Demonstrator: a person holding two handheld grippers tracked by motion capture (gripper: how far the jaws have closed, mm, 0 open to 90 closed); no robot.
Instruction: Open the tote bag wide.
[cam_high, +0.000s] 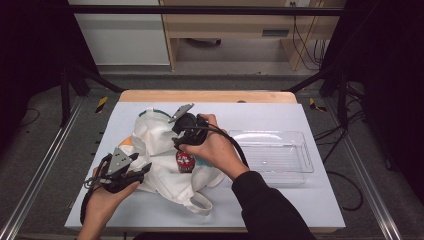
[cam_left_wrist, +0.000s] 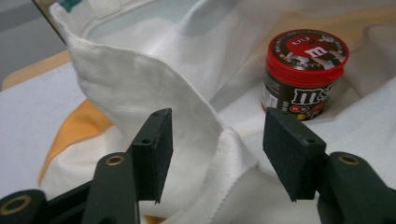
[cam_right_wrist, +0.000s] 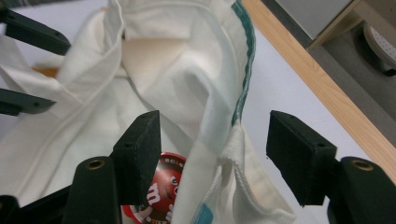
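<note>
"m&m's" logo on candy jar (cam_left_wrist: 303, 77)

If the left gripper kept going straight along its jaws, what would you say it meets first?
Most likely the raised edge of the white cloth bag, which stands between the open jaws of the left gripper. The candy jar sits farther on, to one side.

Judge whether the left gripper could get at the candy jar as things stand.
Probably yes. In the left gripper view the left gripper is open around a raised fold of the white bag, and the jar stands upright beyond it, lid and side exposed. The fold may need clearing first.
</note>
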